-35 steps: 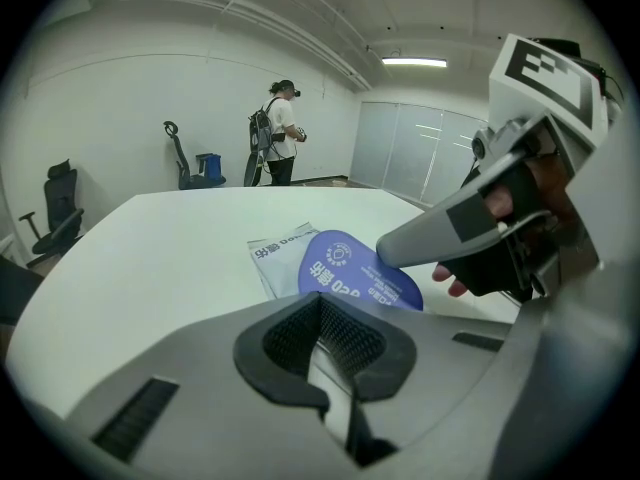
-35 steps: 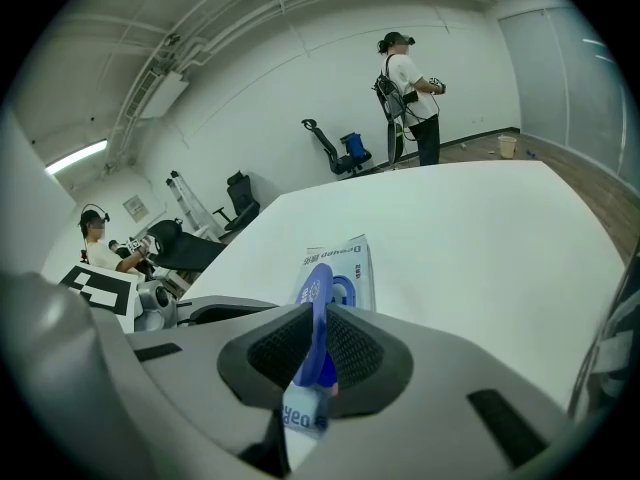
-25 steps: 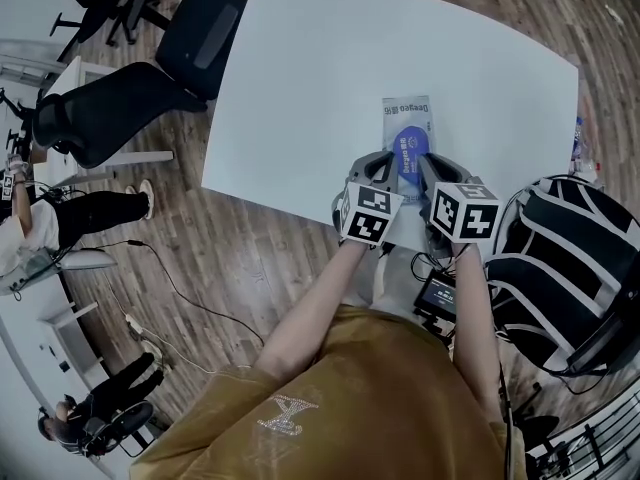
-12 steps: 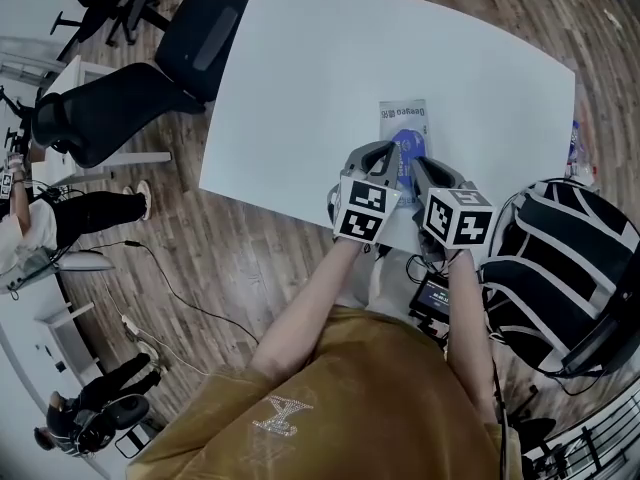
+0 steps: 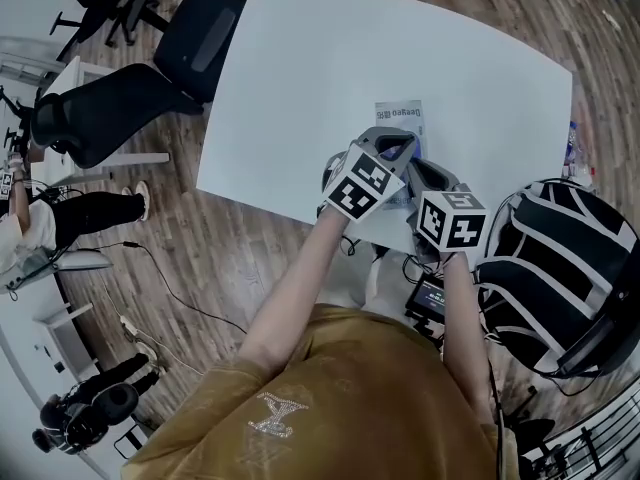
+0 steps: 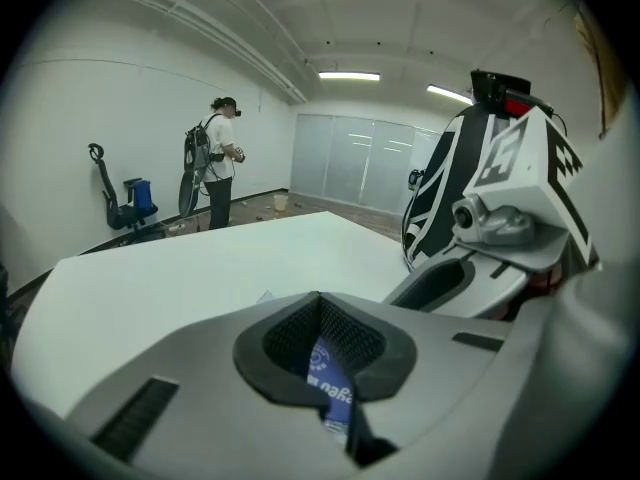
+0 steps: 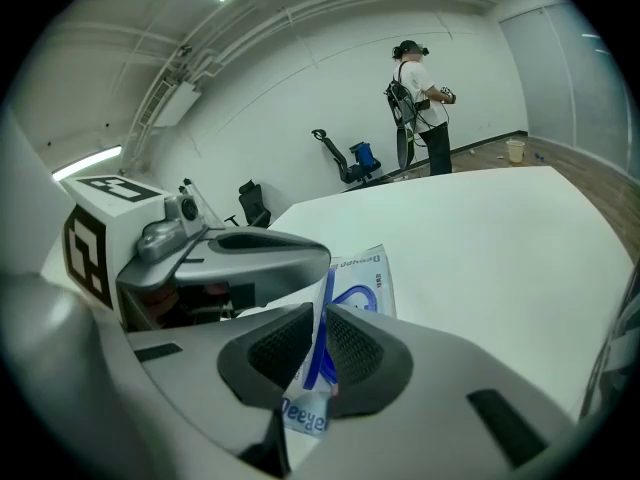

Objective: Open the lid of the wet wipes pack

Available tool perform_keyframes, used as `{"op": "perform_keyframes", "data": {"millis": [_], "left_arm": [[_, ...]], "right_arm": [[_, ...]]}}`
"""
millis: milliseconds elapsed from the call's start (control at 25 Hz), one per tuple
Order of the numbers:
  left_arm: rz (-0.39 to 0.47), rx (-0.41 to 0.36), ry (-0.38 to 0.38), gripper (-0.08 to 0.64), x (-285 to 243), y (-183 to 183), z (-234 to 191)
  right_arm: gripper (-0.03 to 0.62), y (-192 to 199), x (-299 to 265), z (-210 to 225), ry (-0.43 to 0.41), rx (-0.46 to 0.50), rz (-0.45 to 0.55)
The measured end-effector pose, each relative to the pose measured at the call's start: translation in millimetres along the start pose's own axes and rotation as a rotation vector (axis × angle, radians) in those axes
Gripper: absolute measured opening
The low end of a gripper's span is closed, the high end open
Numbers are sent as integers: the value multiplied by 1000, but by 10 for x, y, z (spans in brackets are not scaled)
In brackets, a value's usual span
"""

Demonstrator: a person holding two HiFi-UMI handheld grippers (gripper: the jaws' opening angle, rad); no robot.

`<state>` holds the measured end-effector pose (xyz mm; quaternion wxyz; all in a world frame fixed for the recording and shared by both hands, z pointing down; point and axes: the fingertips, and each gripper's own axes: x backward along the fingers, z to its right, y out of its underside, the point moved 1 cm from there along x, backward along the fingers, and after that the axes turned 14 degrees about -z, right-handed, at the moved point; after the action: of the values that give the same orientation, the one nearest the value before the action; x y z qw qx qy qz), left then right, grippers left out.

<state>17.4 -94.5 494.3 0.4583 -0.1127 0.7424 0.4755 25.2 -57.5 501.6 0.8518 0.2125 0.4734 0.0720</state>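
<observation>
The wet wipes pack (image 5: 398,116) lies near the front edge of the white table (image 5: 320,58), white with a blue oval lid (image 7: 362,286). Both grippers sit over its near half and hide it in the head view. My left gripper (image 5: 403,148) is tilted up and shut on the blue lid flap (image 6: 328,380), which shows between its pads. Beside it on the right, my right gripper (image 5: 419,174) is shut on the pack's near end (image 7: 305,415), whose printed edge sticks out below the jaws. The left gripper's body (image 7: 240,253) lies close alongside in the right gripper view.
Black office chairs (image 5: 150,78) stand left of the table. A black-and-white striped seat (image 5: 560,268) is at the right, close to my right arm. A person with a backpack (image 6: 213,158) stands far off by the wall. Cables run over the wooden floor (image 5: 200,268).
My left gripper has risen and turned, its marker cube now tilted and further up over the pack. The right gripper has shifted slightly left and toward me, staying low.
</observation>
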Motion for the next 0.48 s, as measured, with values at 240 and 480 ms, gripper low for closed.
{"op": "perform_keyframes", "data": {"millis": [240,480], "left_arm": [[4,-40,174,0,81,-174,-109],[-54,-71,230,0,26,-57,-78]], "right_arm": [[46,-13,-4,-146,36,170,0],[46,-10,-24,-231,27,193,2]]}}
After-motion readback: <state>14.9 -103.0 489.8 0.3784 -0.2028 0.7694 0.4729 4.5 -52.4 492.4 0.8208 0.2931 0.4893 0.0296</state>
